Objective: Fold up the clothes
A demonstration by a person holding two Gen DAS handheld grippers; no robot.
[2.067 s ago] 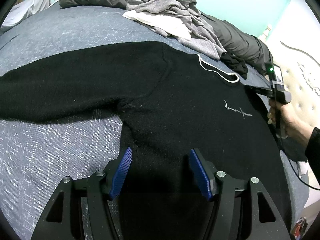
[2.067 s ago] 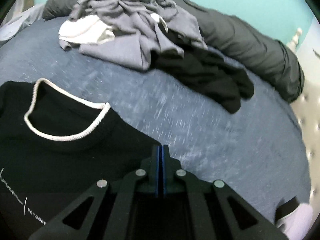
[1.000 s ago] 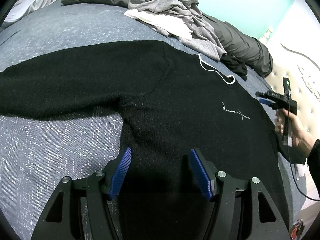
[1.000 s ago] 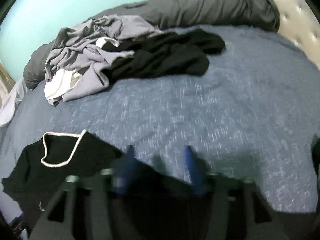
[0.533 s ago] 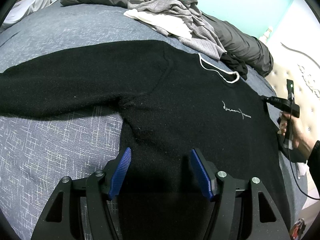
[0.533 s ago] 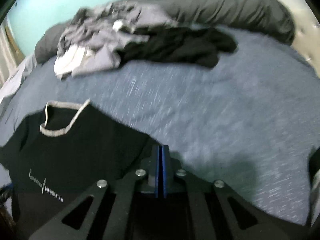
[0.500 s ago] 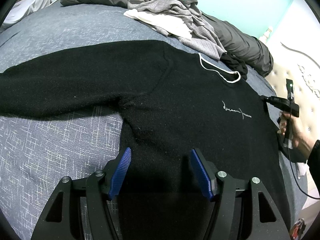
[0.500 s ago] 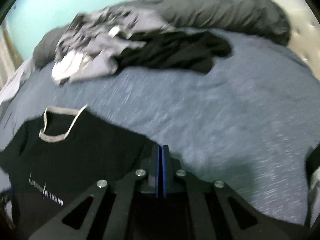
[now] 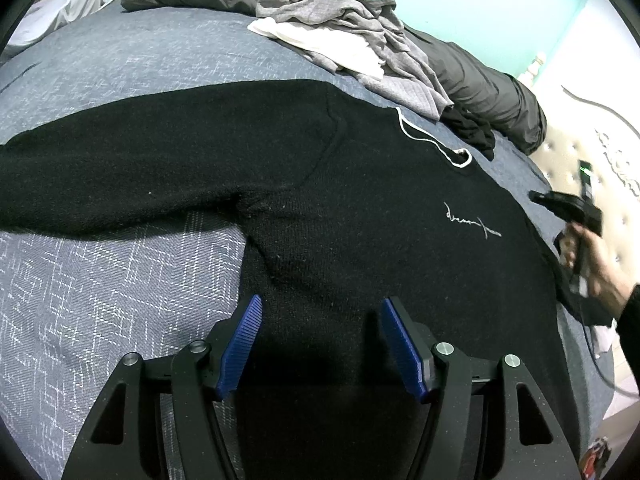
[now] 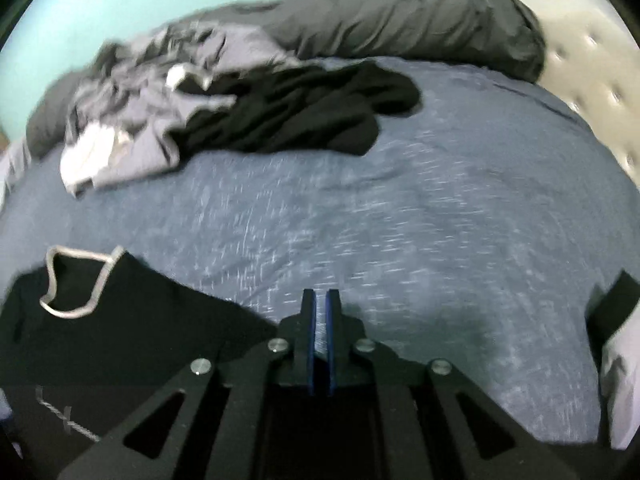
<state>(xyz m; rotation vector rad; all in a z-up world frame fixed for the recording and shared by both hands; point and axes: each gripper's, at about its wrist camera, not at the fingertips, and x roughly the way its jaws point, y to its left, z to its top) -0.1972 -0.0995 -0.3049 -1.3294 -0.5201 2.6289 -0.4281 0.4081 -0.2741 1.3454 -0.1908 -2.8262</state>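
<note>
**Sweater lies spread flat on bed, one gripper wide over its hem**

Black sweater [image 9: 360, 200] fills the centre of the left wrist view, laid out on the blue bedspread [image 9: 100, 288] with one sleeve stretched toward the left edge of the frame and the white-trimmed neckline toward the upper right. The left gripper [image 9: 320, 340] hovers at lower centre, its blue pads spread wide and holding nothing, over the sweater's lower body. At the right edge a hand [image 9: 592, 264] holds the other tool beside the garment's far side.

In the right wrist view, blurred by motion, the right gripper [image 10: 320, 340] sits at lower centre with its pads parted only by a thin slit; bedspread shows through the gap and no cloth is seen between them. The sweater's neckline [image 10: 76, 280] lies at lower left. A heap of grey and black clothes [image 10: 240, 120] rests across the upper left, against a dark duvet [image 10: 400, 16].

The risk, as judged here: the knit is thick and soft, so a shallow pinch could take only the top layer and drag it into wrinkles, while a fast-moving right tool could snag or shift the shoulder out of line.
</note>
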